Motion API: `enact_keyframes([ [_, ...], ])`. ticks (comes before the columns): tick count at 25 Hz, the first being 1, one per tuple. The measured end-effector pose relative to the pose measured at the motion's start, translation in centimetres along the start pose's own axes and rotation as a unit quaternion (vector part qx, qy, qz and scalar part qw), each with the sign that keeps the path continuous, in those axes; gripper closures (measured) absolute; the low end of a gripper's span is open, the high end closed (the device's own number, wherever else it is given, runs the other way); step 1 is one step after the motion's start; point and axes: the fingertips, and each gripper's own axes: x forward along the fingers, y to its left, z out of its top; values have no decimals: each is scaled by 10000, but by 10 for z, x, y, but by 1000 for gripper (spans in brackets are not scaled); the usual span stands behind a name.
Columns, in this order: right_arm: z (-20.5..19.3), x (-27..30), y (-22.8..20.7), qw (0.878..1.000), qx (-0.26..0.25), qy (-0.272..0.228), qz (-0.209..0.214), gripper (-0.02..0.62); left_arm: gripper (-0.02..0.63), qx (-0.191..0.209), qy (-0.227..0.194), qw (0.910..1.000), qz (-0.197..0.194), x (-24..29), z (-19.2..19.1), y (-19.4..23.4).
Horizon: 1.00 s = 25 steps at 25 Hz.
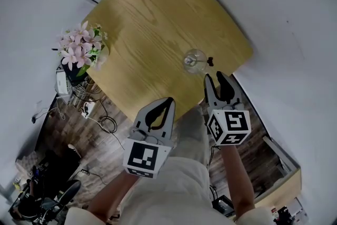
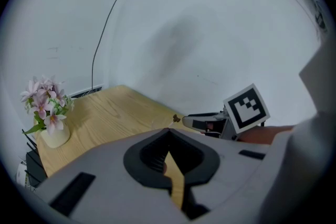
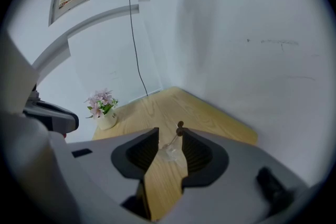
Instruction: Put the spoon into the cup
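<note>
While the spoon [image 1: 209,61] stands in the cup [image 1: 192,56], the right gripper [image 1: 214,78], at its 5 o'clock, is released; the left gripper [image 1: 169,100] is clenched, empty.

Spoon [image 1: 208,61] leans in the clear cup [image 1: 192,60] (dark-tipped handle out).

Quick count from what I can see: one wooden worktop [image 1: 158,23], one clear glass cup [image 1: 194,59], one spoon [image 1: 209,61], and one vase of pink flowers [image 1: 80,50]. Tools come to two, the left tool [image 1: 168,101] and the right tool [image 1: 214,77], and each has one marker cube, so that's two cubes, the left cube [image 1: 143,158] and the right cube [image 1: 229,126]. There's also a tangle of cables [image 1: 102,121] on the floor [image 1: 63,137], too jumbled for me to count properly.
</note>
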Motion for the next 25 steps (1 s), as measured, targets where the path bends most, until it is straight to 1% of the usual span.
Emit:
enact_keyframes([
  [3,6,-16,1,9999,-52,-130,-75,465,600,27,-82,10000,-8,-8,4,-2],
  [5,7,-27,5,9998,-121,-154,-46,466,600,29,-132,9999,-14,-14,6,-4],
  [7,8,-36,12,9994,-313,-136,29,481,599,52,-198,9998,-31,-21,9,-7],
  [9,10,-46,19,9987,-483,-171,52,513,600,70,-270,9996,-49,-28,12,-10],
  [11,12,-57,27,9984,-518,-194,72,548,600,89,-360,9993,-60,-36,18,-12],
  [15,20,-79,39,9976,-634,-276,78,555,600,134,-585,9982,-79,-54,33,-15],
  [20,40,-114,48,9962,-652,-572,34,560,600,214,-793,9966,-82,-75,47,-20],
  [25,68,-154,55,9928,-642,-1011,-70,561,600,253,-1009,9945,-141,-93,64,-30],
])
